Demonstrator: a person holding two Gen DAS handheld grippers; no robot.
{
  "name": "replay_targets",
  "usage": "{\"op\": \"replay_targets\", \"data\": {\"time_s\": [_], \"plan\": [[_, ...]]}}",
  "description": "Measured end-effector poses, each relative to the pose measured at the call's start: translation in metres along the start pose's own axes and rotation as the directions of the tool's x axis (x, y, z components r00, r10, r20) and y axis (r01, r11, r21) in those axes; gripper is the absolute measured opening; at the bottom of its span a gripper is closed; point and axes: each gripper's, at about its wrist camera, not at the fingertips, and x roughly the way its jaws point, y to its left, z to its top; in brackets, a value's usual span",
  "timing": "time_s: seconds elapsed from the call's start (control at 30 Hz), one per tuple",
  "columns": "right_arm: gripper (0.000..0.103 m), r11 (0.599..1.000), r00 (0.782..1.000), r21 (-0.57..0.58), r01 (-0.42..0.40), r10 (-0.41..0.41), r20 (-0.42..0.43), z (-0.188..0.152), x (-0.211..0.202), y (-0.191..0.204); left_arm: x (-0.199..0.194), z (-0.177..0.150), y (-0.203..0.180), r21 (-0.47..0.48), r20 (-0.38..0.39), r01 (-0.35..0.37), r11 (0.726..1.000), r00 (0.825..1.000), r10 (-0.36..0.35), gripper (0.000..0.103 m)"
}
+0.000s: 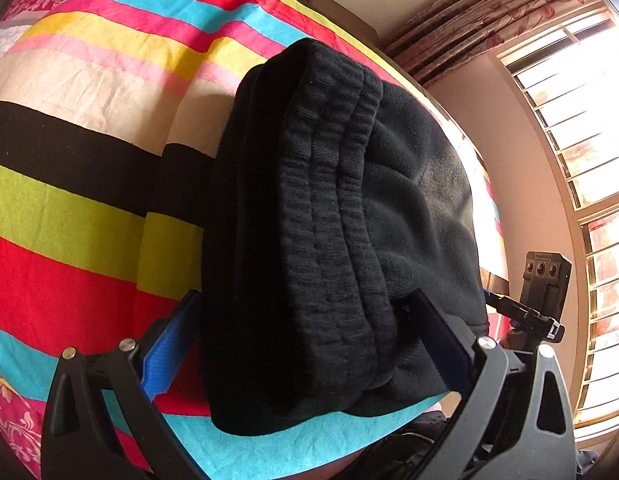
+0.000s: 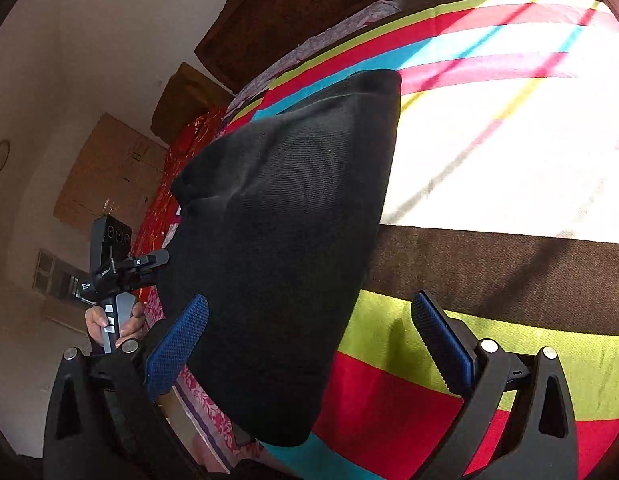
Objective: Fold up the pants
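The black pants (image 1: 333, 232) lie folded into a thick bundle on the striped bedsheet (image 1: 89, 120), with the ribbed waistband on top. My left gripper (image 1: 309, 320) is open, its blue-padded fingers either side of the bundle's near end. In the right wrist view the folded pants (image 2: 281, 260) fill the middle. My right gripper (image 2: 309, 328) is open; its left finger sits beside the bundle and its right finger (image 2: 441, 344) is over the sheet (image 2: 509, 160). The other gripper shows in each view: the right one (image 1: 545, 288) and the left one (image 2: 113, 264).
The bed edge runs close to the pants on the window side (image 1: 569, 120), with curtains (image 1: 489, 12) above. A wooden headboard (image 2: 285, 20) and cupboards (image 2: 109, 176) stand behind the bed. A floral red cover (image 2: 165, 208) hangs at the bed's side.
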Motion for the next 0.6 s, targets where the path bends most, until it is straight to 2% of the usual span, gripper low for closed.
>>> {"op": "replay_targets", "data": {"time_s": [0.07, 0.1, 0.17, 0.27, 0.4, 0.47, 0.5, 0.57, 0.6], "plan": [[0.098, 1.000, 0.999, -0.002, 0.003, -0.003, -0.044, 0.002, 0.010, 0.005, 0.008, 0.003, 0.007, -0.032, -0.026, 0.044, 0.999, 0.999, -0.045, 0.101], [0.099, 1.000, 0.998, 0.005, -0.002, 0.003, -0.060, 0.004, 0.016, 0.006, 0.009, 0.002, 0.007, -0.026, -0.014, 0.059, 0.998, 0.998, -0.059, 0.101], [0.099, 1.000, 0.997, 0.012, -0.016, 0.017, -0.073, 0.008, 0.021, 0.009, 0.011, 0.001, 0.004, -0.001, -0.018, 0.051, 0.999, 0.999, -0.051, 0.101], [0.099, 0.999, 0.995, 0.023, -0.025, 0.027, -0.092, 0.009, 0.021, 0.013, 0.011, 0.000, 0.004, -0.012, -0.018, 0.073, 0.997, 0.997, -0.074, 0.101], [0.099, 0.996, 0.994, 0.064, -0.064, 0.069, -0.081, 0.016, 0.021, 0.010, 0.009, 0.001, 0.022, -0.083, 0.001, 0.184, 0.979, 0.983, -0.184, 0.101], [0.092, 0.993, 0.995, 0.085, -0.077, 0.083, -0.063, 0.016, 0.018, 0.005, 0.008, 0.001, 0.025, -0.093, 0.006, 0.216, 0.972, 0.976, -0.216, 0.101], [0.085, 0.994, 0.995, 0.084, -0.074, 0.079, -0.054, 0.014, 0.017, 0.003, 0.008, 0.000, 0.024, -0.081, 0.006, 0.210, 0.974, 0.978, -0.211, 0.099], [0.072, 0.995, 0.997, 0.082, -0.061, 0.064, -0.039, 0.010, 0.011, -0.001, 0.007, -0.002, 0.016, -0.036, -0.001, 0.139, 0.990, 0.990, -0.139, 0.092], [0.062, 0.995, 0.998, 0.081, -0.052, 0.055, -0.031, 0.008, 0.009, -0.003, 0.005, -0.003, 0.013, -0.033, 0.001, 0.126, 0.991, 0.992, -0.126, 0.087]]}}
